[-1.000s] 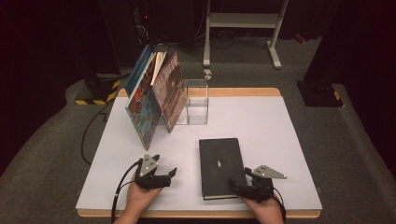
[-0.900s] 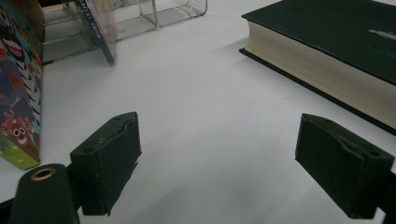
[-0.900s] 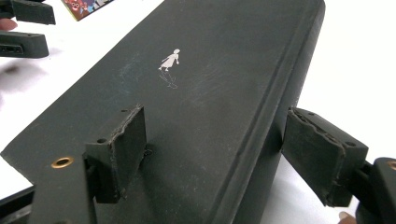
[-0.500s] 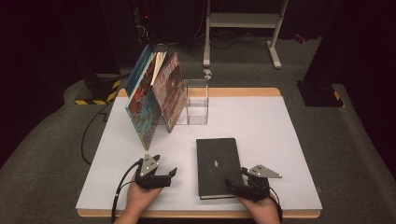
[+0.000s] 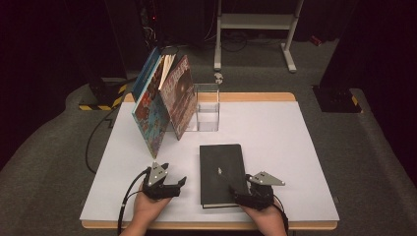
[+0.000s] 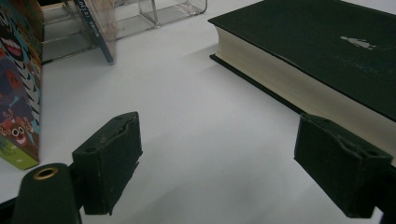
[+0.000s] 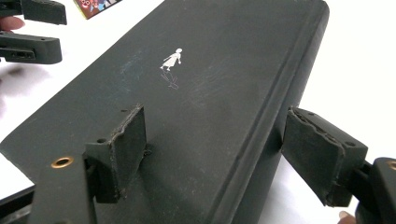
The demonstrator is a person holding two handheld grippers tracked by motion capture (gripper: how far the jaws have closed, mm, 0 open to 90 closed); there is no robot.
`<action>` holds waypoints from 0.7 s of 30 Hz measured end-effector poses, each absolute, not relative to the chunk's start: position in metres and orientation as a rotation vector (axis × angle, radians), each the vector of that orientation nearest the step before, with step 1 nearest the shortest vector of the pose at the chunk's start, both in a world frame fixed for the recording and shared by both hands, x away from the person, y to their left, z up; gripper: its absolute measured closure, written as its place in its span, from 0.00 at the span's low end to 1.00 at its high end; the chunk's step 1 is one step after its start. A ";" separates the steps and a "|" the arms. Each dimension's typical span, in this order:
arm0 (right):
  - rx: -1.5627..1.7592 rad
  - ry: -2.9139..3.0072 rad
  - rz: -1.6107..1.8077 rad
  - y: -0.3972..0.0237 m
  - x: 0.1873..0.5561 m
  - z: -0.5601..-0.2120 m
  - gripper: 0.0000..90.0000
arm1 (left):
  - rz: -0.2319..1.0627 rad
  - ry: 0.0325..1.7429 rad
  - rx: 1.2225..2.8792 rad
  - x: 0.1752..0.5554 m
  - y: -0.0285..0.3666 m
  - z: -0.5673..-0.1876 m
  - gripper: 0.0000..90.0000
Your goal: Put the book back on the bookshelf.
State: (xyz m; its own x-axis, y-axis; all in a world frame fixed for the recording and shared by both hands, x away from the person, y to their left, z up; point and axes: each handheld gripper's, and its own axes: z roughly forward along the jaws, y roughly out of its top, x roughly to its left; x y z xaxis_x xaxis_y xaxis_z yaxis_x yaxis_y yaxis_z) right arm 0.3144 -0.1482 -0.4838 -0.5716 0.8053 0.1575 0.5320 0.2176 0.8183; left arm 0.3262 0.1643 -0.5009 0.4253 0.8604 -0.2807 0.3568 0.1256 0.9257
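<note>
On the white table (image 5: pixel 275 147), a black book (image 5: pixel 222 172) is laid flat near the front edge, with a small white figure printed on its cover. At its near right corner the right gripper (image 5: pixel 246 197) is placed, held by the person's right hand (image 5: pixel 265 220). From the right gripper view, the jaws are seen spread wide, one resting on or just above the cover and the other beside the spine edge, so the corner of the book (image 7: pixel 196 107) lies between them; whether the pads press on it cannot be told with certainty, and a gap appears beside the right jaw.

To the left of the book, the left gripper (image 5: pixel 174 186) is held low over bare table by the left hand (image 5: pixel 147 210). Its jaws are seen apart in the left gripper view, with nothing between them but the white surface; the page edge of the book (image 6: pixel 299 79) is seen just beside the right jaw.

Farther back, picture books (image 5: pixel 162 105) are leaned at a tilt against a clear plastic stand (image 5: pixel 206 108). A colourful cover with cartoon faces is turned toward the front left. Behind the table, a dark floor and a white metal frame (image 5: pixel 255 24) are visible.
</note>
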 end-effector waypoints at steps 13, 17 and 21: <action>1.217 2.195 1.255 -0.127 0.324 -0.482 0.25 | 0.517 1.140 1.467 0.326 0.164 -0.501 0.17; 1.205 2.202 1.244 -0.122 0.327 -0.481 0.25 | 0.519 1.137 1.469 0.325 0.164 -0.501 0.17; 1.198 2.202 1.233 -0.115 0.331 -0.480 0.25 | 0.520 1.136 1.467 0.325 0.164 -0.501 0.17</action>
